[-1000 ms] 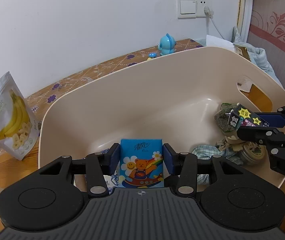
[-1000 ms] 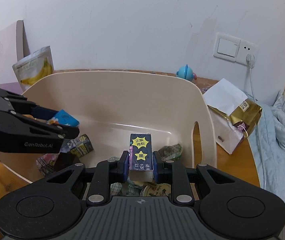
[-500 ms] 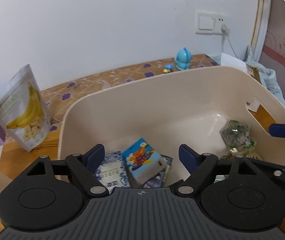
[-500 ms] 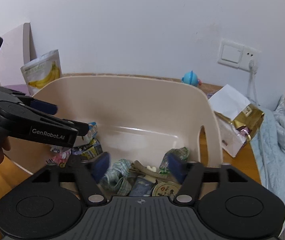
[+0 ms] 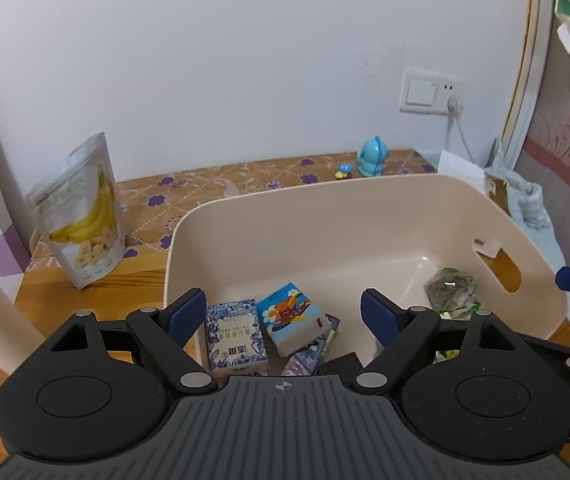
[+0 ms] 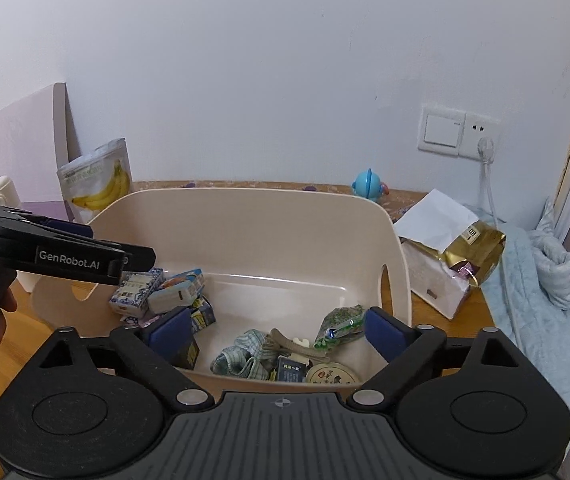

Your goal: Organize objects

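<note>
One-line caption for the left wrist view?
Open left gripper above beige bin holding bear-print box and blue-patterned box.

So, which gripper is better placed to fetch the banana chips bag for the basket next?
Left, probably. The banana chips bag stands outside the basket on its left, the side where the left gripper hangs open and empty. The right gripper, also open, is at the basket's other end.

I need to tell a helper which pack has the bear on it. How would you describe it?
Look in the cream tub, at its left end. The bear pack lies tilted atop darker packets, beside a blue-and-white patterned pack; only it shows a cartoon bear on sky blue.
</note>
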`<state>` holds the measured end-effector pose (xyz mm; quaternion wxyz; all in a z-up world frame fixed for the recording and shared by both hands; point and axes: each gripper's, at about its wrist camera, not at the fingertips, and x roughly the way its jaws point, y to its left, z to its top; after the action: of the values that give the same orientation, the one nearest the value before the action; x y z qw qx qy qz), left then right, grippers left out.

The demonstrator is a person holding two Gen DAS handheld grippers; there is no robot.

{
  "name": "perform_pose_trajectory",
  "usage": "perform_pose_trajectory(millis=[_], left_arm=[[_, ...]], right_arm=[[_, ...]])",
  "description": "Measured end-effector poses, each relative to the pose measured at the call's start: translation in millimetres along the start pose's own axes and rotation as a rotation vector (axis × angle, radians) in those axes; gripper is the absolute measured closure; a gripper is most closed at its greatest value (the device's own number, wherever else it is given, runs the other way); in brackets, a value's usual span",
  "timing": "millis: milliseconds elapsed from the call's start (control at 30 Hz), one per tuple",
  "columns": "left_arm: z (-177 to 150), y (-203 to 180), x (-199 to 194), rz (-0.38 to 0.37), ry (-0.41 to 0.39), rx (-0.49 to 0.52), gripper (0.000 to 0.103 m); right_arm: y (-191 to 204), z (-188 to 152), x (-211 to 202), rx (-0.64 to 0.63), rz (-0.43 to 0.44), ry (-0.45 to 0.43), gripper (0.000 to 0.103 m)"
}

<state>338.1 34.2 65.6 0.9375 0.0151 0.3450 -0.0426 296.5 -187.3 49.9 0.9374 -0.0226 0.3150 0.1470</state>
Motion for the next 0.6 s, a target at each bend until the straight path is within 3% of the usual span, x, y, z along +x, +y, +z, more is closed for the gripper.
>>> perform_pose_trajectory(millis=[267, 600], left_arm=[[-13.6, 0.7, -30.6, 0.006, -0.021, -0.032, 0.015], [-34.3, 0.2, -63.1, 0.065, -0.030, -0.047, 0.014]], right_arm=[[2.2, -10.6, -21.0, 0.012, -0.014, -0.022, 0.000], [6.2, -26.8, -44.4, 0.031, -0.014, -0.032, 0.000]])
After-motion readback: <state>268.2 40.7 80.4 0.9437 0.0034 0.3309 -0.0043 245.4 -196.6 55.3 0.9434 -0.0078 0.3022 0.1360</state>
